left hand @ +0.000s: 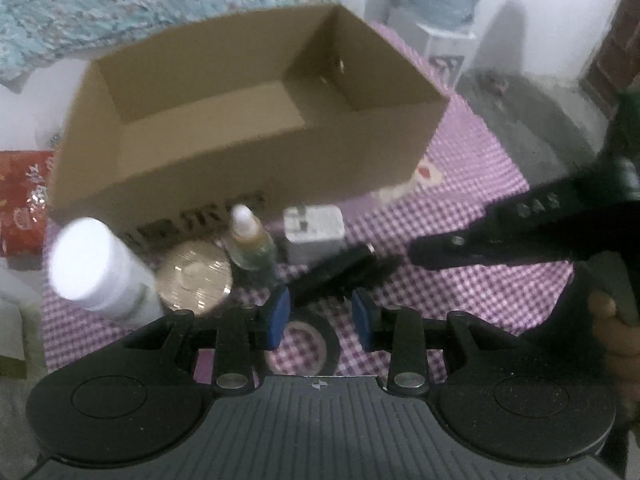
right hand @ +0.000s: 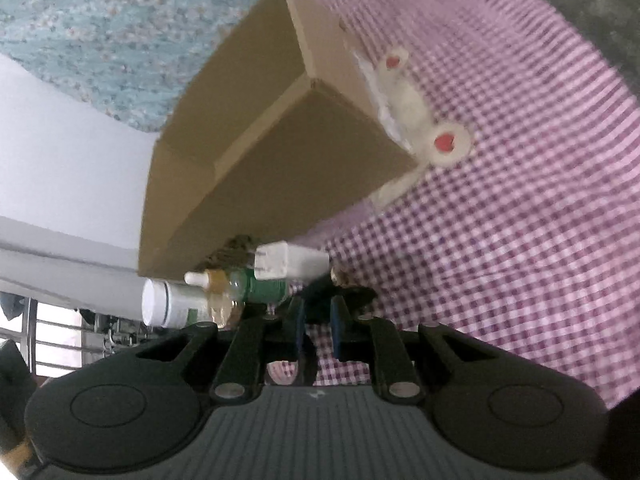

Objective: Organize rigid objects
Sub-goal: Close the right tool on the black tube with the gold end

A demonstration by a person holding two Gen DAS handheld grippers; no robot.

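Both wrist views, one moment. An open cardboard box (left hand: 248, 120), nothing visible inside it, stands on the checked cloth (left hand: 480, 280); the items to be sorted lie in a row along its near wall: white-capped bottle (left hand: 96, 264), round metal tin (left hand: 194, 278), dropper bottle (left hand: 250, 240), white charger plug (left hand: 314, 230), black brush-like tool (left hand: 344, 270) and a tape roll (left hand: 304, 344).

My left gripper (left hand: 321, 312) hangs above the tape roll, jaws parted, holding nothing. My right gripper (right hand: 318, 326) comes in low from the right, its narrow gap straddling the black tool; whether the pads already pinch it I cannot tell, as the view is blurred.

I judge the black tool the next pick: its long axis runs left-right toward the right gripper, which is nearer; the box lies just beyond.
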